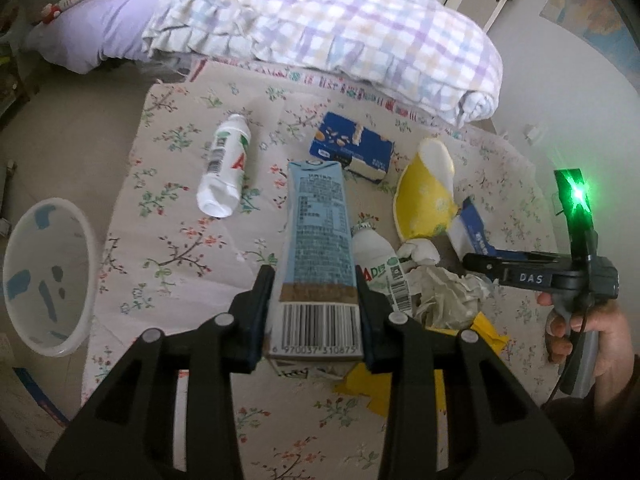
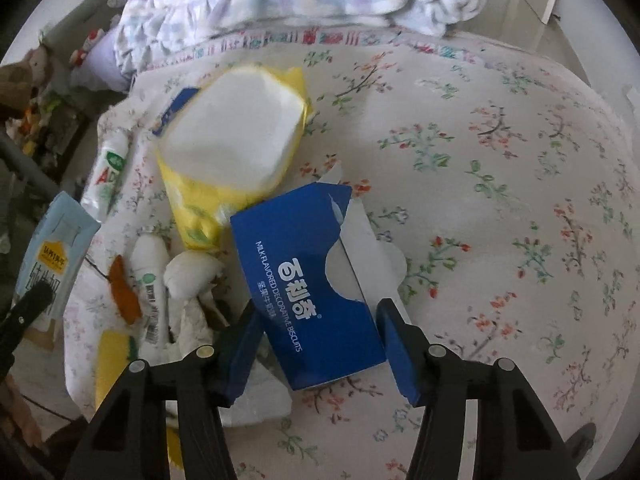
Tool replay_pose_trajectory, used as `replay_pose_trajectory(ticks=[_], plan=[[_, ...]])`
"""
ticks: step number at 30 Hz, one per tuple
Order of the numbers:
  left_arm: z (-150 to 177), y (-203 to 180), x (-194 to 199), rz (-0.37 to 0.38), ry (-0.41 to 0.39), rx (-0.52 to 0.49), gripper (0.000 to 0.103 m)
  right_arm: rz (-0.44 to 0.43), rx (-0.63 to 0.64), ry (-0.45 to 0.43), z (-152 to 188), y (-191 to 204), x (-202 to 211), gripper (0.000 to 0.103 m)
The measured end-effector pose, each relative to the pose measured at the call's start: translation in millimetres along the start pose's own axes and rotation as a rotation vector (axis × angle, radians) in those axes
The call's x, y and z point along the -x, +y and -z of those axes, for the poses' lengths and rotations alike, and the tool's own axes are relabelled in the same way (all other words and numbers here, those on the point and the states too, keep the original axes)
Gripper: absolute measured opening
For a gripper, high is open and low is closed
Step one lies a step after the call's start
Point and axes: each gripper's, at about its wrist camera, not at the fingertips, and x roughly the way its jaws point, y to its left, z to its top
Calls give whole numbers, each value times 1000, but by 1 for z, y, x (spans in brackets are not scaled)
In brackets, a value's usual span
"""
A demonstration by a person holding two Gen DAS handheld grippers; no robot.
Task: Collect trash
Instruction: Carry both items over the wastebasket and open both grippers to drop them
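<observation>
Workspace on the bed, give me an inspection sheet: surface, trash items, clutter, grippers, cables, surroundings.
Surface: floral sheet on a bed.
Job's things: light blue carton; two white bottles; blue biscuit box, torn open; second blue box; yellow tissue pack; crumpled tissues.
Clutter: yellow paper.
Grippers: left gripper shut on the carton; right gripper straddles the biscuit box, left pad touching, right pad apart.
Cables: black cable by the hand.
Surroundings: white bin beside the bed; plaid quilt; plush toy.
</observation>
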Motion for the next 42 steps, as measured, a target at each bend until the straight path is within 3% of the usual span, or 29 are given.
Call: replay_pose_trajectory(ticks=[12,20,30,42], plan=[[12,58,37,-51,-61,82,38,-77,-36,-156,11,-1,74,56],[15,117,64,-91,-124,223,38,-174,105,-202,14,85,89,56],[26,193,67,-156,-133,372,39,-287,236,-147,25,191,58,56],[56,238,40,-218,-40,385,39,-303,258,-106,25,262,-11,56]])
